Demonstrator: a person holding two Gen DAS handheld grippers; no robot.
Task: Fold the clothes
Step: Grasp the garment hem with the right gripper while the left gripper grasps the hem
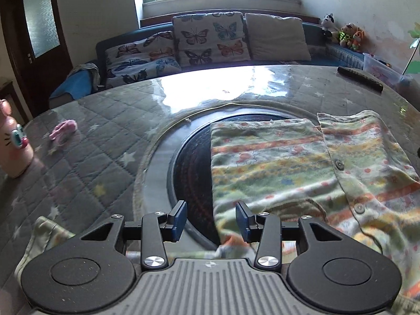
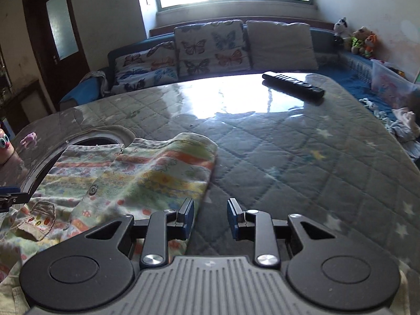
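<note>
A small striped, patterned shirt with buttons (image 1: 302, 162) lies flat on the glass-topped table, over the round dark inset (image 1: 191, 173). It also shows in the right wrist view (image 2: 147, 176), with a small pocket near its lower left. My left gripper (image 1: 211, 221) is open and empty, its jaws on either side of the shirt's near left edge. My right gripper (image 2: 210, 216) is open and empty, just off the shirt's right edge, its left finger (image 2: 187, 216) over the cloth.
A black remote control (image 2: 292, 84) lies at the far right of the table. A pink toy figure (image 1: 14, 144) and a small pink item (image 1: 63, 130) sit at the left. A sofa with butterfly cushions (image 1: 210, 39) stands behind. Loose clothes (image 2: 401, 128) lie beyond the right edge.
</note>
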